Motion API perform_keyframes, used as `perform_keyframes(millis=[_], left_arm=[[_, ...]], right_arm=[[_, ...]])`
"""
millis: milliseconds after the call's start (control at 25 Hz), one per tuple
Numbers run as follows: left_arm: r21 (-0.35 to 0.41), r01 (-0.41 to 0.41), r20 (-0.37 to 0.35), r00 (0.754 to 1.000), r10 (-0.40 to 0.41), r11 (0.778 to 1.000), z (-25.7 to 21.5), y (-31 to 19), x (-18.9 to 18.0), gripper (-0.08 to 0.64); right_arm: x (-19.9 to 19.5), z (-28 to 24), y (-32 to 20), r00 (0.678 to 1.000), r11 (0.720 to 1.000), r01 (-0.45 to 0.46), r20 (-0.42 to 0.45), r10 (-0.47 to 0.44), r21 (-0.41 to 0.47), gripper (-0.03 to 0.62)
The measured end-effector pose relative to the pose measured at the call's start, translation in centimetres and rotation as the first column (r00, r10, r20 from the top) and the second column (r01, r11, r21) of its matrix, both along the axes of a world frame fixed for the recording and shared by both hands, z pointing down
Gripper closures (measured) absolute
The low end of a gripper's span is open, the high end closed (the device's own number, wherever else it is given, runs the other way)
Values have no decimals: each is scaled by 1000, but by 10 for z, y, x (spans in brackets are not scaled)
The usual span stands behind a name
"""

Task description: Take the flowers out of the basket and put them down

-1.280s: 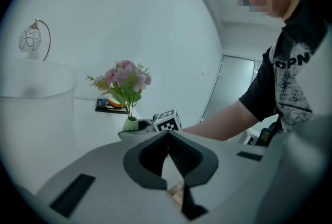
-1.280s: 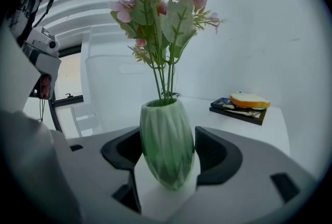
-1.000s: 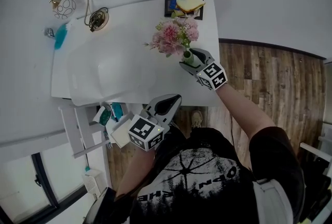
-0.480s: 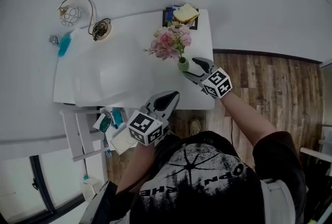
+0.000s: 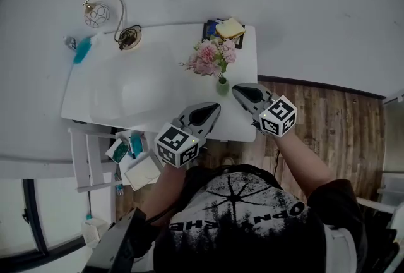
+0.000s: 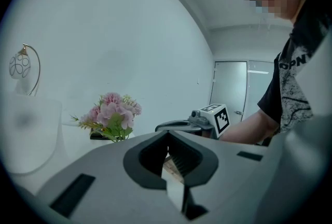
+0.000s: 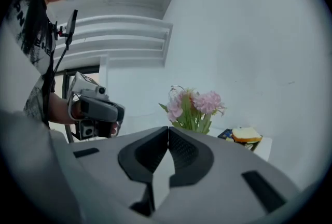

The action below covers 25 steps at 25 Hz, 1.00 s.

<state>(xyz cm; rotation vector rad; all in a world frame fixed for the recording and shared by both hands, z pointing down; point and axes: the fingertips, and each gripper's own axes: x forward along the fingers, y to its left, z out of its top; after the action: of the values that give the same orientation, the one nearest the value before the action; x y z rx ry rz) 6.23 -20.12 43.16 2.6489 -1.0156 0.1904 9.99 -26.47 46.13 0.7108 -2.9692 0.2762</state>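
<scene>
Both tongs are empty. Left gripper (image 5: 216, 109): jaws together, nothing in them, over the table's near edge. Right gripper (image 5: 237, 90): jaws have just been closing and now meet tip to tip with nothing between them, above the table's near right part.

Flowers (image 5: 210, 58): a pink bunch upright in a small green vase (image 5: 222, 85), standing on the table (image 5: 126, 91) toward its right edge, apart from both grippers. A sandwich (image 5: 230, 28) sits at the table's far right corner, just behind the bunch. No basket shows in any view. I judge the put-down done.

Risks:
- The bunch looks top-heavy over a narrow base. A brush from the right gripper, the nearer one, would likely tip it.
- It stands close to the table's right edge, so a tip that way could mean a fall to the floor.
- I'd draw both grippers off toward the table's near side, not across it.
</scene>
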Motion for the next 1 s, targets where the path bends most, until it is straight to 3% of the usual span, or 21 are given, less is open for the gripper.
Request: perform_keyframes(millis=[360, 1000], left_arm=[[66, 2, -6, 1000, -1, 998, -24, -14, -4, 545], [79, 16, 14, 1000, -17, 997, -24, -24, -16, 545]], right_arm=[[7, -53, 22, 1000, 996, 24, -7, -23, 88, 575], [11, -44, 22, 999, 996, -14, -41, 18, 91, 575]])
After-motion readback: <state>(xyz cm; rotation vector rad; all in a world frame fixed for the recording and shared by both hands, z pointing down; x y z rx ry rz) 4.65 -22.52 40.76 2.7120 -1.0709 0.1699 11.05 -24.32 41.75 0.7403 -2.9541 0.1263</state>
